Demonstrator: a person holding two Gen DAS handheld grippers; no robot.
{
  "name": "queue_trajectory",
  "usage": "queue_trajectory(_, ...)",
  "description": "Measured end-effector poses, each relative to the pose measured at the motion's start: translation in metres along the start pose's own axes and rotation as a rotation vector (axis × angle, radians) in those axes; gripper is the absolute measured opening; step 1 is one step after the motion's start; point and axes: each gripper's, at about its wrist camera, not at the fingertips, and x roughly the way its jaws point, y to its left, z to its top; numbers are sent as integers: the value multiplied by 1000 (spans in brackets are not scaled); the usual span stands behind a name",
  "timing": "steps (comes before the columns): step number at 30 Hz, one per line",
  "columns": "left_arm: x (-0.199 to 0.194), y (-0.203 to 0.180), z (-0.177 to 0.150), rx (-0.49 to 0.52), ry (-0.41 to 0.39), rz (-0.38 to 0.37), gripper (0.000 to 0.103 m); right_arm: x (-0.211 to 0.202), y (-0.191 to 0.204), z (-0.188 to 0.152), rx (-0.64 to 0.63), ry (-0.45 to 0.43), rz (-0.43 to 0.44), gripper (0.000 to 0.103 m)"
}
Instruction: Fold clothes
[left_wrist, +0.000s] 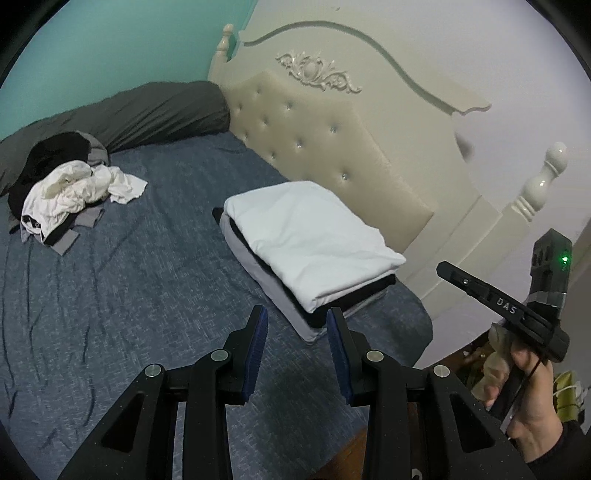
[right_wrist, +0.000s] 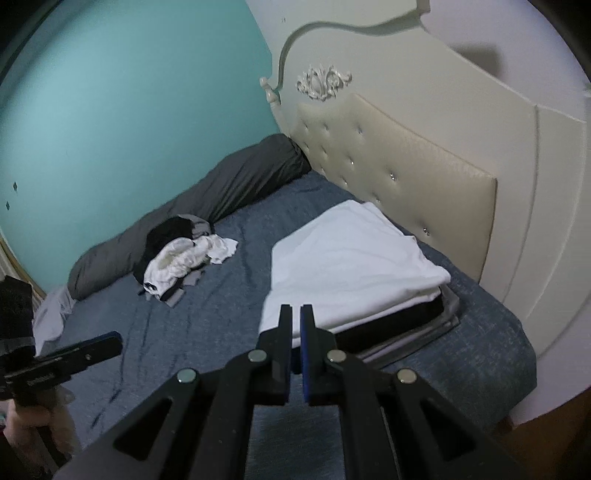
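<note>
A stack of folded clothes, white on top with black and grey below, lies on the blue bed beside the headboard; it also shows in the right wrist view. A pile of unfolded white, black and grey clothes lies at the far left, also seen in the right wrist view. My left gripper is open and empty, hovering just in front of the stack. My right gripper is shut and empty, above the stack's near edge; it appears in the left wrist view at right.
A dark grey bolster pillow runs along the teal wall. A cream tufted headboard with posts stands behind the stack. The bed's near edge and wooden floor lie at lower right.
</note>
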Motion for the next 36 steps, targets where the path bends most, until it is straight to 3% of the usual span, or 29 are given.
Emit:
queue_trajectory(15,-61,-12,-11,67,-52,-1,43,-62,52,-23,-35,-65,-35,13)
queue_trajectory(17,-69,-14,-12,72,-57,-2,44,-68,57,-26,-37,-69,-39,18)
queue_trajectory(19,-77,-15,-14,83,-65,-1,46,-74,63,-29,-39,-72,-44,29)
queue_trajectory(24,-94,-17,-19,104,-80,0,49,-88,75,-38,-46,-80,-60,39)
queue_trajectory(25,-97,-17,-20,107,-83,0,50,-90,78,-40,-49,-81,-67,48)
queue_trajectory(27,-102,-18,-22,113,-88,-1,51,-95,81,-44,-38,-85,-66,56)
queue_trajectory(32,-112,-16,-28,129,-97,-4,52,-104,88,-51,-34,-87,-72,57)
queue_trajectory(36,-118,-13,-33,132,-97,-6,54,-110,93,-58,-42,-97,-89,64)
